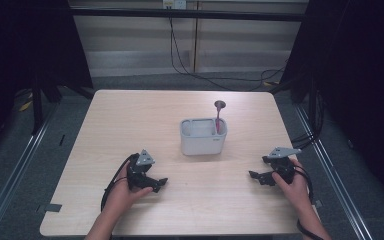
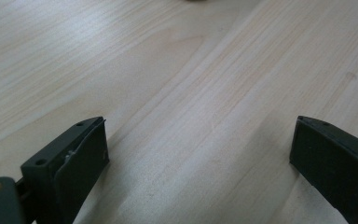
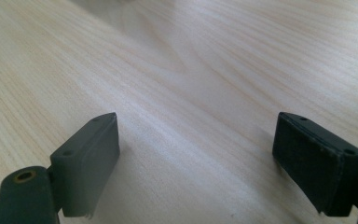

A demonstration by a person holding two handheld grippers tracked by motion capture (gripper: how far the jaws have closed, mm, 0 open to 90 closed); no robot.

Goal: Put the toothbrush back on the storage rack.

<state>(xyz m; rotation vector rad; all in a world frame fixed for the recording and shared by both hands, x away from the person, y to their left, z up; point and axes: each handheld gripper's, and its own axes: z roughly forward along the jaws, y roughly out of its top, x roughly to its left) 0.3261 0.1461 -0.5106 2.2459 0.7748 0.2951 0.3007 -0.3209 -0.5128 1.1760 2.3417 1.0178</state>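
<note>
Two grippers, left (image 1: 156, 184) and right (image 1: 256, 176), gape wide, empty. We judge the pink stemmed utensil (image 1: 219, 116) in the white plastic bin (image 1: 202, 142) light, stiff; pinch its stem.

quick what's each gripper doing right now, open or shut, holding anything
Left gripper: open, jaws wide apart over bare table, holding nothing.
Right gripper: open, jaws wide apart, holding nothing.
</note>
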